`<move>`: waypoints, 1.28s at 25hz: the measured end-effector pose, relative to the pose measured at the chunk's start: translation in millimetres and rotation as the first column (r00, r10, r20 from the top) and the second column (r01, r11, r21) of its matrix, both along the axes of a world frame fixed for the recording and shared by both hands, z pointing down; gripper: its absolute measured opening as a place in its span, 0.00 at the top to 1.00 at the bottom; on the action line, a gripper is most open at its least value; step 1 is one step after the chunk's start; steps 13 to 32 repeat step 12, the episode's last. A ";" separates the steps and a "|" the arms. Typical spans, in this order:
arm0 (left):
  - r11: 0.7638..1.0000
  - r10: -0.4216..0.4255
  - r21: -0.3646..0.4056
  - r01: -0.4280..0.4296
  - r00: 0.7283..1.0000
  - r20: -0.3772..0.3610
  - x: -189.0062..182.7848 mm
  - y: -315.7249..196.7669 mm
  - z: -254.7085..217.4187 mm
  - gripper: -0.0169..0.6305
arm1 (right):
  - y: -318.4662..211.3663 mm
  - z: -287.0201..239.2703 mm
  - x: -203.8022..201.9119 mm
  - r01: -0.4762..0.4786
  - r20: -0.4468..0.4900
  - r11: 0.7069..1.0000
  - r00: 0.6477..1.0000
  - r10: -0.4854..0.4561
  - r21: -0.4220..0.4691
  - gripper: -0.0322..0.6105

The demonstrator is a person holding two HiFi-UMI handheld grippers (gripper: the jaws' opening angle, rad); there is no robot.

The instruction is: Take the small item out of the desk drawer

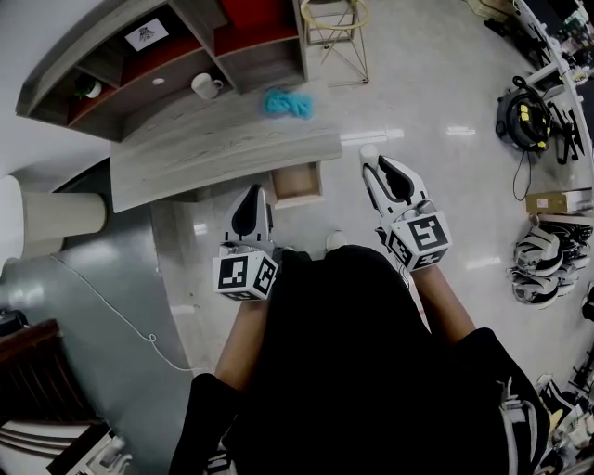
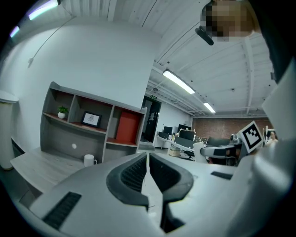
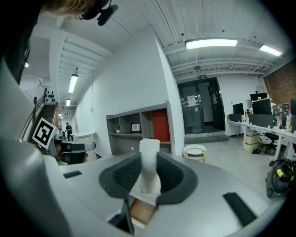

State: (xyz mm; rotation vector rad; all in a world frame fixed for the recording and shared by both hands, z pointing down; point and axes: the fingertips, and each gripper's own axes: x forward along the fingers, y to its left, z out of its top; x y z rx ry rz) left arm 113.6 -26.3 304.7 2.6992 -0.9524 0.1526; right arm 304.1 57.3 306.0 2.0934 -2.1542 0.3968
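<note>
The grey wooden desk (image 1: pixel 223 148) stands ahead of me, and its drawer (image 1: pixel 297 182) is pulled open, showing a bare brown inside. My right gripper (image 1: pixel 371 165) hovers right of the drawer, above the floor, shut on a small white item (image 1: pixel 368 151). In the right gripper view the white item (image 3: pixel 149 173) stands upright between the pads of the right gripper (image 3: pixel 149 155), with the open drawer (image 3: pixel 141 210) below. My left gripper (image 1: pixel 252 191) hangs just left of the drawer. The left gripper (image 2: pixel 147 156) has its jaws closed together with nothing between them.
On the desk are a white mug (image 1: pixel 206 85), a teal cloth (image 1: pixel 288 104) and a shelf unit (image 1: pixel 158 56). A wire stool (image 1: pixel 336 28) stands beyond the desk. A black bag (image 1: pixel 522 116) and shoes (image 1: pixel 538 264) lie at the right, and a white cylinder (image 1: pixel 60 215) at the left.
</note>
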 end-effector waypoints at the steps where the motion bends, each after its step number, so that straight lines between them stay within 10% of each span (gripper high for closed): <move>1: 1.000 -0.003 -0.004 0.003 1.000 0.000 -1.3 0.7 1.6 0.94 | -0.2 1.4 -1.2 0.004 0.001 1.000 1.000 -0.004 -0.003 0.79; 32: 0.999 -0.025 -0.030 0.025 1.000 0.004 -20.2 -1.6 12.3 0.94 | -11.3 12.3 -23.3 0.046 0.014 0.998 0.999 -0.045 -0.039 0.79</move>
